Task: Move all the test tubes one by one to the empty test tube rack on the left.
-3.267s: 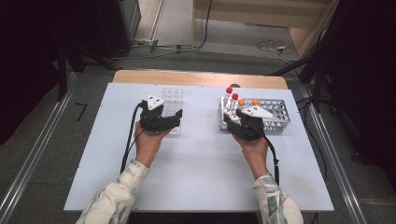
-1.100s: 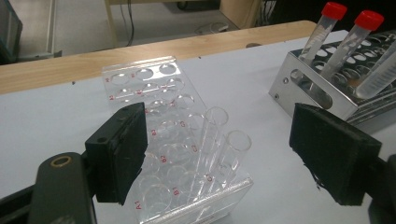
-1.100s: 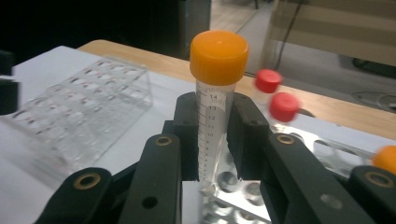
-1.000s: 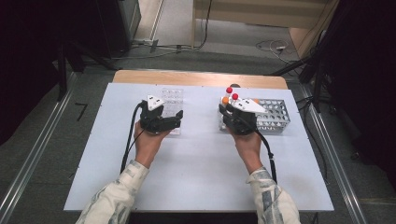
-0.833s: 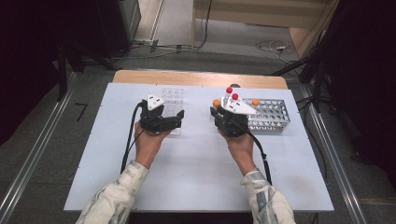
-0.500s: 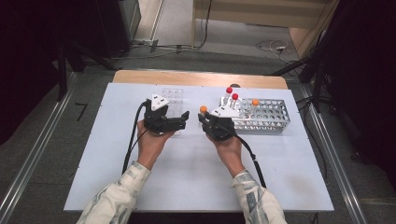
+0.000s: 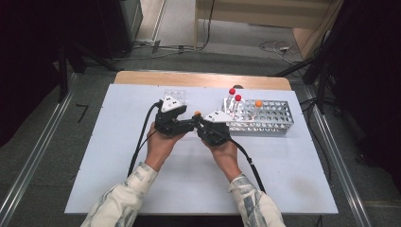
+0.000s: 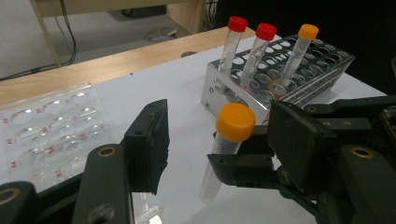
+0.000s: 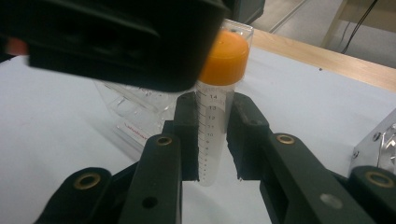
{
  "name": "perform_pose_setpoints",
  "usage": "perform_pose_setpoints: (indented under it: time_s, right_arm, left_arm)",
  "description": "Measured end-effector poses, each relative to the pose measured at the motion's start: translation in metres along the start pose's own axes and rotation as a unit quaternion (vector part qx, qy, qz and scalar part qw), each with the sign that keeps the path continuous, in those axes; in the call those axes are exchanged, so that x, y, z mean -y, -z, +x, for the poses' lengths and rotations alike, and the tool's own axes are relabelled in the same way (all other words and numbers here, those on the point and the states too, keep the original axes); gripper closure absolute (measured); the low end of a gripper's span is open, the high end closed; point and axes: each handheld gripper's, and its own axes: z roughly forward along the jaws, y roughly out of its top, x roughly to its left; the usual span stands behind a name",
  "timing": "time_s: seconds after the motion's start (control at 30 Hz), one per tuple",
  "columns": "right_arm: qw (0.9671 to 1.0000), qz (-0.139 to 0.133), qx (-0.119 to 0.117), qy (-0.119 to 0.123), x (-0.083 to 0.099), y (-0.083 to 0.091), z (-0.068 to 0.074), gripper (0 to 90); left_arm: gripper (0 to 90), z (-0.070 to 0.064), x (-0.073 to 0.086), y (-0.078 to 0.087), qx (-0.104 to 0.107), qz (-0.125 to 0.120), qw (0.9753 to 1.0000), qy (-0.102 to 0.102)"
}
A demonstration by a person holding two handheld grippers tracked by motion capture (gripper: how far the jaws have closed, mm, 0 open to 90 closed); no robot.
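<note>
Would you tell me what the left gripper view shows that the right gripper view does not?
Left gripper view: two red-capped tubes and an orange-capped one standing in the metal rack, and the left claw open either side of the held tube at its cap. Right gripper view: the printed scale on that tube's wall, and the right claw shut on its body. Both: the orange-capped held tube, the clear well plate and the white table.
</note>
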Motion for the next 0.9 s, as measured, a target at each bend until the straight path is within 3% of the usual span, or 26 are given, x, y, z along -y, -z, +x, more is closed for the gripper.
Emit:
perform_pose_setpoints:
  time_s: [0.2, 0.33, 0.53, 0.63, 0.9]
  right_arm:
    - [1.0, 0.001, -0.002, 0.001, 0.0, 0.0, 0.002, 72.0]
    - [1.0, -0.002, -0.003, 0.002, 0.0, 0.001, 0.003, 72.0]
    - [1.0, -0.003, -0.004, 0.004, 0.0, 0.002, 0.003, 70.3]
    - [0.9999, -0.003, -0.009, 0.006, -0.001, 0.004, 0.004, 60.2]
    - [0.9997, -0.003, -0.023, 0.005, 0.0, 0.012, -0.002, 45.5]
  left_arm:
    - [61.5, -0.003, 0.0, -0.007, 0.02, 0.007, 0.9998, -0.003]
    - [68.5, -0.002, 0.001, -0.009, 0.018, 0.012, 0.9997, -0.004]
    - [70.4, -0.002, 0.0, -0.007, 0.014, 0.011, 0.9998, 0.0]
    - [70.5, 0.0, -0.003, -0.004, 0.01, 0.005, 0.9999, 0.002]
    - [70.6, 0.01, -0.016, 0.012, -0.006, -0.016, 0.9998, 0.011]
